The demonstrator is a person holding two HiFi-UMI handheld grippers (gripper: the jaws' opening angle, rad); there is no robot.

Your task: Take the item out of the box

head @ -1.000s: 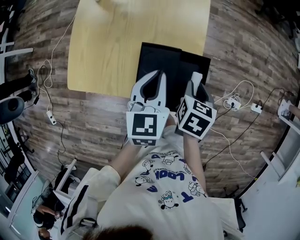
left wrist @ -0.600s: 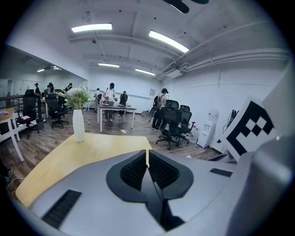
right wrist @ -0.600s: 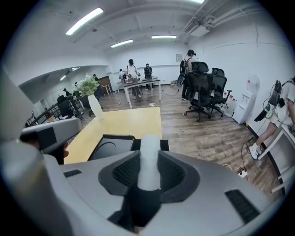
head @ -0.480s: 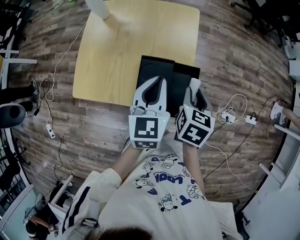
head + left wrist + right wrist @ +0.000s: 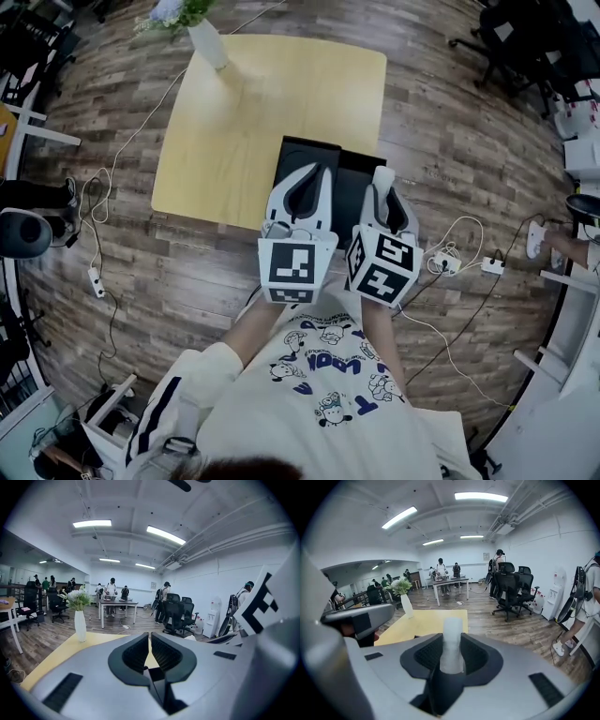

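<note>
A black box lies open at the near edge of the yellow table. Both grippers hover side by side over the box's near part. My right gripper is shut on a white, tube-shaped item that sticks up past the fingertips, clear of the box. My left gripper is beside it on the left, its jaws shut with only a thin slit and nothing between them. The box itself is hidden in both gripper views.
A white vase with flowers stands at the table's far left corner. Cables and power strips lie on the wood floor to the right and left. Office chairs and people at a desk fill the far room.
The head view has pulled back, so the table looks smaller and the vase has come into view. Both grippers hold the same places over the box; the white item stays gripped.
</note>
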